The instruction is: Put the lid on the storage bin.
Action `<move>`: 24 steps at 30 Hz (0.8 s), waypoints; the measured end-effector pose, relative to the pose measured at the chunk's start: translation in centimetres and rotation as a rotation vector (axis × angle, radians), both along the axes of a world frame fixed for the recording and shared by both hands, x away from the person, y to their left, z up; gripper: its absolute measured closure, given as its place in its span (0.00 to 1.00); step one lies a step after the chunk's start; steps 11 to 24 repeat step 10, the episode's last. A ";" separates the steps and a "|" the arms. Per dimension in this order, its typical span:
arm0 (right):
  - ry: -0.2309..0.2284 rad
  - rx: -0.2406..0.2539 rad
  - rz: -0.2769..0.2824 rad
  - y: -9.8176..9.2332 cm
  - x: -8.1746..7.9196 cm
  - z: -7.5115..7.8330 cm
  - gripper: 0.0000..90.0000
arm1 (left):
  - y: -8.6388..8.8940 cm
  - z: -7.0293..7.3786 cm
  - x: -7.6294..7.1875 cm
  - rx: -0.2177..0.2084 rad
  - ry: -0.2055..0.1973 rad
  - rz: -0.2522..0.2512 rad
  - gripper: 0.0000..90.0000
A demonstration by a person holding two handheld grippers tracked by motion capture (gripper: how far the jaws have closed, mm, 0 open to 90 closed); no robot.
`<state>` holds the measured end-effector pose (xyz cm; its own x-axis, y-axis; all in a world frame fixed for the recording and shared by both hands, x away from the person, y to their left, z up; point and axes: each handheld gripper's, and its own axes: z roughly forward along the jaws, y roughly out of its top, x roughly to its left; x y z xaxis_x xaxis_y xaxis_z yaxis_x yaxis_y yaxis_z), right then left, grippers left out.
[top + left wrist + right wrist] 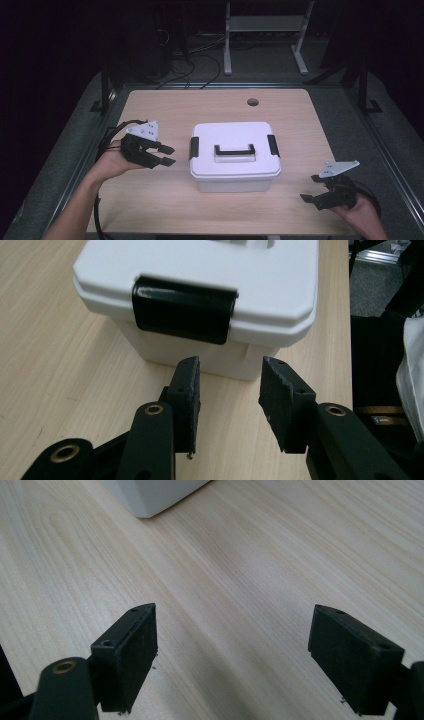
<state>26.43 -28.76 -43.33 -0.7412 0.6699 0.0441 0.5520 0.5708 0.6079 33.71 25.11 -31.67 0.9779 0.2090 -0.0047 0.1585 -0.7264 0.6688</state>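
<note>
**Reaching toward the white box's left latch**

Hovering at the left of the tabletop (165, 102), the left gripper (169, 155) points its two black jaws toward the white lidded box (235, 170), close to it but not touching. In the left gripper view the jaws stand apart with nothing between them, aimed at the black latch (184, 310) clipped over the lid's edge on that end of the box.

The box sits in the middle of the tabletop, lid on, with a black handle (234, 151) lying flat in the lid's recess and a second black latch (273, 145) on the far end.

To the right, near the front edge, the right gripper (311, 188) is held low and well apart from the box. Its jaws are spread wide over bare wood, holding nothing, with a corner of the box visible beyond them.
</note>
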 end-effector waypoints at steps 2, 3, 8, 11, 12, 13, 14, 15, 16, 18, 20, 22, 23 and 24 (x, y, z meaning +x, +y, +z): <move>0.001 0.000 0.000 0.0 0.0 0.0 0.21 | 0.3 -0.4 -0.2 -0.002 0.002 0.005 0.65; -0.001 -0.001 0.000 0.0 0.0 0.0 0.21 | 0.5 -0.5 -0.3 -0.004 0.003 0.006 0.65; -0.002 0.000 0.001 0.1 -0.1 0.1 0.21 | 1.1 -1.3 -0.8 -0.016 0.011 0.019 0.62; -0.003 0.001 0.000 0.1 -0.1 0.2 0.21 | 1.3 -1.6 -0.9 -0.016 0.014 0.028 0.62; -0.003 0.001 0.000 0.1 -0.1 0.2 0.21 | 1.3 -1.6 -0.9 -0.016 0.014 0.028 0.62; -0.003 0.001 0.000 0.1 -0.1 0.2 0.21 | 1.3 -1.6 -0.9 -0.016 0.014 0.028 0.62; -0.003 0.001 0.000 0.1 -0.1 0.2 0.21 | 1.3 -1.6 -0.9 -0.016 0.014 0.028 0.62; -0.003 0.001 0.000 0.1 -0.1 0.2 0.21 | 1.3 -1.6 -0.9 -0.016 0.014 0.028 0.62; -0.003 0.001 0.000 0.1 -0.1 0.2 0.21 | 1.3 -1.6 -0.9 -0.016 0.014 0.028 0.62; -0.003 0.001 0.000 0.1 -0.1 0.2 0.21 | 1.3 -1.6 -0.9 -0.016 0.014 0.028 0.62; -0.003 0.001 0.000 0.1 -0.1 0.2 0.21 | 1.3 -1.6 -0.9 -0.016 0.014 0.028 0.62; -0.003 0.001 0.000 0.1 -0.1 0.2 0.21 | 1.3 -1.6 -0.9 -0.016 0.014 0.028 0.62; -0.003 0.001 0.000 0.1 -0.1 0.2 0.21 | 1.3 -1.6 -0.9 -0.016 0.014 0.028 0.62; -0.003 0.001 0.000 0.1 -0.1 0.2 0.21 | 1.3 -1.6 -0.9 -0.016 0.014 0.028 0.62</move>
